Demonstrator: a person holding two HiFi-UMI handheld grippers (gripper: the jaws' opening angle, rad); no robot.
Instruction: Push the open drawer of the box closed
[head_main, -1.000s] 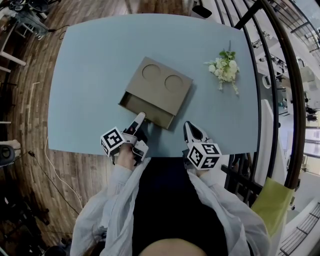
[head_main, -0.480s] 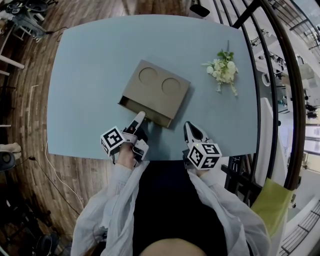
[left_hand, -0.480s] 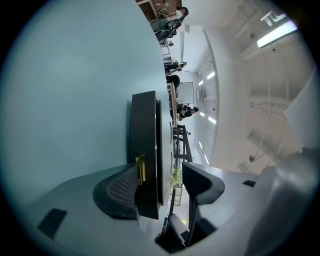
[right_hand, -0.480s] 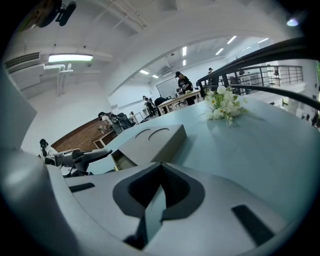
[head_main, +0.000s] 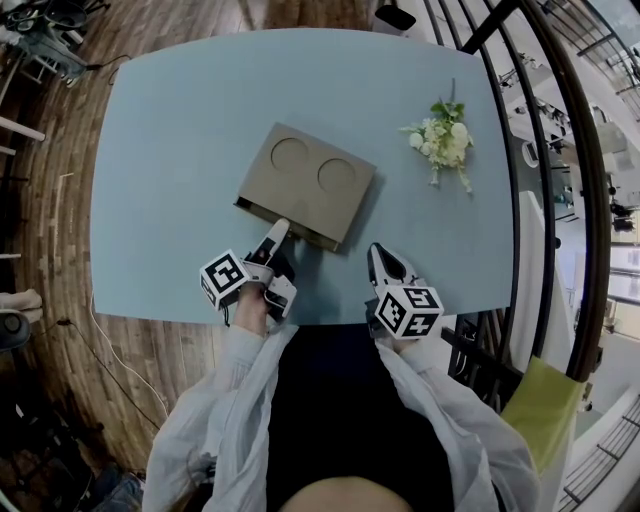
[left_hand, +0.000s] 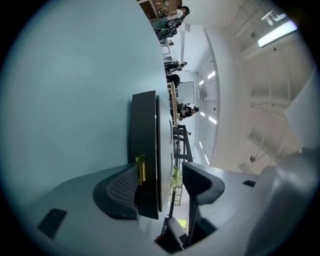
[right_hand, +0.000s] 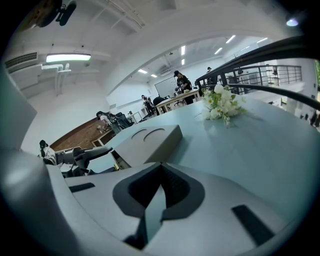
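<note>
Head view: touching drawer (head_main: 256, 207) front of box (head_main: 305, 185) with left gripper (head_main: 277, 232), spread apart; holding right gripper (head_main: 379, 254) pressed together, empty, near table (head_main: 170, 150) edge.

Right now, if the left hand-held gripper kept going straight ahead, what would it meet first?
The drawer front, by its brass handle. It sits directly ahead of the left hand-held gripper, whose jaws are apart. They look close enough to touch, though I can't be sure.
</note>
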